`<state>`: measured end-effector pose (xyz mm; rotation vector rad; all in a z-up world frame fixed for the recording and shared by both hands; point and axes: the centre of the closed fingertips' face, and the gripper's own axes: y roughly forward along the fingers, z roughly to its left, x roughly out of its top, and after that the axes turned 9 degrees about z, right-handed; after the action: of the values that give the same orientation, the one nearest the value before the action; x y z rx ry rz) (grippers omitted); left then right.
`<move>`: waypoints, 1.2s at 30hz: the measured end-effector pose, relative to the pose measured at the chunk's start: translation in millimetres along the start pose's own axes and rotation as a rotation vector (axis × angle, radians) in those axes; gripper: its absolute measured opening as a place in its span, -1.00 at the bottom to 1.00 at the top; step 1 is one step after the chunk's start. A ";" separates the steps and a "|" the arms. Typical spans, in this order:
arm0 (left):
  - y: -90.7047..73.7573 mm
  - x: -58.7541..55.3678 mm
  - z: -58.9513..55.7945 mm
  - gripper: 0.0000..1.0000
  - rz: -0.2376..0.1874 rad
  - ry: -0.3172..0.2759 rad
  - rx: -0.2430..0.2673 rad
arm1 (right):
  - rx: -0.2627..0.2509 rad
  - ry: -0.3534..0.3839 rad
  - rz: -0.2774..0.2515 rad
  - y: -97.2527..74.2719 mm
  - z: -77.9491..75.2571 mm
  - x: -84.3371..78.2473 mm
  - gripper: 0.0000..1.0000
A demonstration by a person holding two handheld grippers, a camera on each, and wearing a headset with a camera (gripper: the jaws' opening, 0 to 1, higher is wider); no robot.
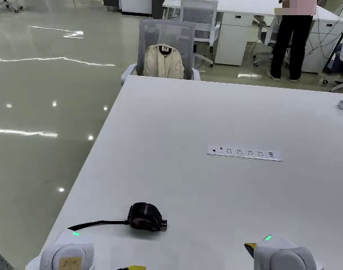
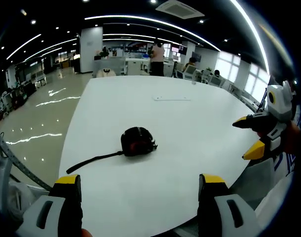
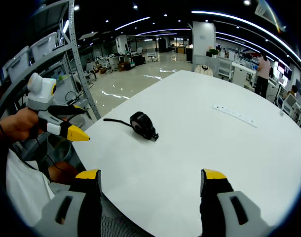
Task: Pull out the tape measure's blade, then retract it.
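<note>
— Where's the tape measure (image 1: 144,216)?
— Lying on the white bench (image 1: 216,112), lower left in the head view. The blade is tucked in its case, and its black strap (image 1: 98,224) trails off to the left.
— And the grippers?
— The left gripper (image 2: 139,180) has its fingers spread wide with nothing between them. The right gripper (image 3: 150,174) is the same, wide apart and empty. Both sit at the bottom of the head view, apart from the tape measure.
</note>
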<state>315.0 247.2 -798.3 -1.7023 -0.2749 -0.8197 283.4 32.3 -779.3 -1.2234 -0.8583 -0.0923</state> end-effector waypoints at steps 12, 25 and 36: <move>12.0 4.1 2.6 0.90 0.009 0.017 -0.007 | 0.007 -0.014 0.015 12.6 -2.3 0.9 0.65; 24.3 11.9 6.1 0.87 0.013 0.031 -0.015 | 0.032 -0.036 0.029 29.5 -3.1 5.6 0.61; 36.8 15.6 0.2 0.86 0.026 0.050 -0.034 | 0.043 -0.054 0.036 40.5 -7.1 12.5 0.59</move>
<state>347.6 232.4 -816.1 -1.7117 -0.2054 -0.8508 315.8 46.3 -803.8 -1.2049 -0.8812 -0.0117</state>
